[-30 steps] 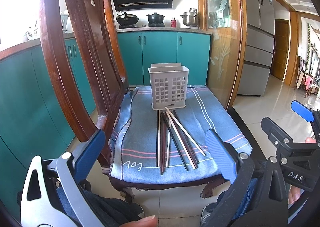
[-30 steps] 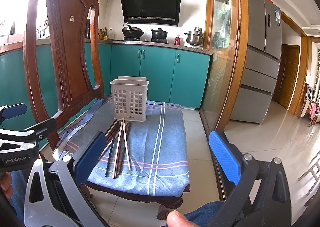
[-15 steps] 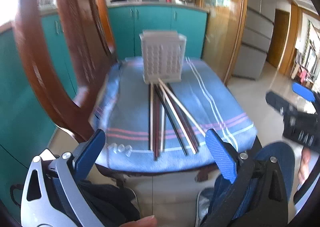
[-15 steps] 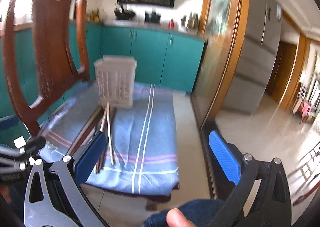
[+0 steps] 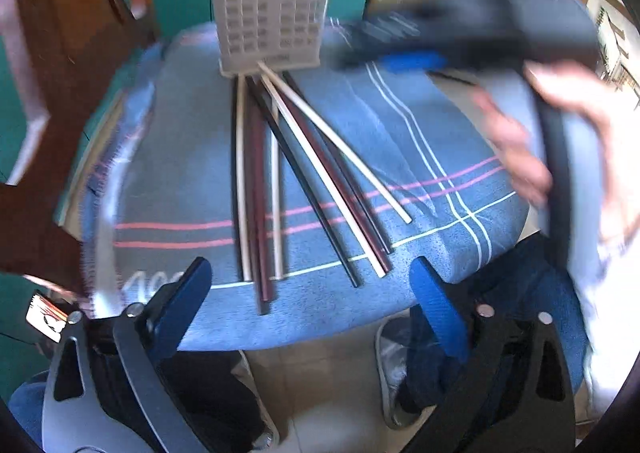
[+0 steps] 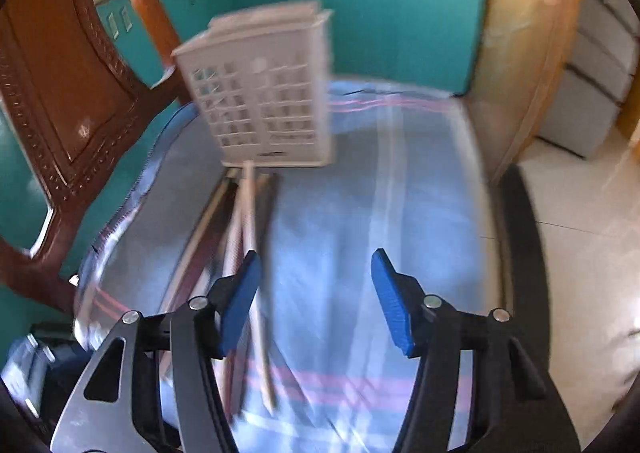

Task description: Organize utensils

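On the carved wooden chair (image 5: 48,65), a blue striped terry towel (image 5: 192,157) carries slim pale and dark chopsticks (image 5: 280,181) fanned before a white perforated plastic basket (image 5: 272,13) (upright); left gripper (image 5: 308,293) and right gripper (image 6: 316,297) have just been closing, fingers apart, empty.

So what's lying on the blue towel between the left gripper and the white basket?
A fan of chopsticks, light and dark, lies between the left gripper and the white basket. The left wrist view shows it.
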Demonstrator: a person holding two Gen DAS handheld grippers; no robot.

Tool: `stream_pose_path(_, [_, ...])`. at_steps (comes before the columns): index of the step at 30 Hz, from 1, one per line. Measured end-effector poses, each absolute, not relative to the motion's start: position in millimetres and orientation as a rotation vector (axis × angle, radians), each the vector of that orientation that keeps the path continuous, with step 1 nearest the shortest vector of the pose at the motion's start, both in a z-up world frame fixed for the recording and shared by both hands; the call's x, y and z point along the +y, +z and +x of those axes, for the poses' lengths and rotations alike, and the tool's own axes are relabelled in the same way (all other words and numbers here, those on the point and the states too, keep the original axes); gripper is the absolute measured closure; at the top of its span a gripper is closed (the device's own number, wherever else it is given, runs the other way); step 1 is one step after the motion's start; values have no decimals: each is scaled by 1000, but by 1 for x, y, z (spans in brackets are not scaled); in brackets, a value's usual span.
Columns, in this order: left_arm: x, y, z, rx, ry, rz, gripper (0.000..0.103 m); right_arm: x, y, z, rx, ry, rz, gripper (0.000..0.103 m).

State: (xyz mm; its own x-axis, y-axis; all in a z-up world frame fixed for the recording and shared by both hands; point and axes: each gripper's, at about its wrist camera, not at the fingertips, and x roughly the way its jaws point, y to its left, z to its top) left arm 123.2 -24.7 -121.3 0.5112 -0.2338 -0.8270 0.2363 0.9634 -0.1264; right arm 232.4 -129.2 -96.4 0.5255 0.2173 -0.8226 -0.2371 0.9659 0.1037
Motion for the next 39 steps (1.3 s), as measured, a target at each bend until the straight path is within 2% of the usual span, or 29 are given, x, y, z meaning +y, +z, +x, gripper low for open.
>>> stream_pose_path(1, [-22,-124,131,1021,-285,-16,20,-118,-103,253,1017,292,-21,45])
stream_pose_path(2, [-18,-124,139,1036,-282,-31,23,-112,-107,263,1032,300,-27,45])
stream_pose_path(7, [-1,-110,197,1050,-214,3,26,-91,-128,296,1079,297,-97,47])
stream_pose_path(8, [0,-109,206,1056,-212,13,26,-93,-135,300,1110,297,-85,55])
stream_pose_path(10, [-2,-111,235,1078,-206,49,30,-101,-140,306,1127,325,-16,58])
stream_pose_path(12, [-1,-117,257,1107,-195,58,34,-106,-143,311,1153,284,-49,78])
stream_pose_path(19, [4,-145,286,1170,-121,26,57,-124,-122,298,1105,394,61,76])
stream_pose_path(21, [-5,-148,286,1173,-142,32,58,-120,-111,295,1077,449,84,66])
stream_pose_path(25, [-22,-156,283,1169,-136,74,60,-103,-118,299,1104,441,34,66])
stream_pose_path(26, [-23,-156,282,1168,-136,68,60,-98,-124,301,1127,441,22,68])
stream_pose_path(27, [-23,-156,282,1167,-139,54,60,-94,-132,303,1129,427,0,79])
stream_pose_path(30, [-17,-157,280,1163,-149,4,64,-100,-127,298,1121,398,-20,96])
stream_pose_path(34, [-13,-157,281,1158,-178,-51,79,-126,-142,294,1150,313,19,96])
stream_pose_path(36, [-16,-155,279,1159,-191,-60,84,-150,-140,290,1161,267,51,96])
stream_pose_path(39, [-14,-154,281,1166,-221,-94,85,-176,-137,290,1156,217,81,95])
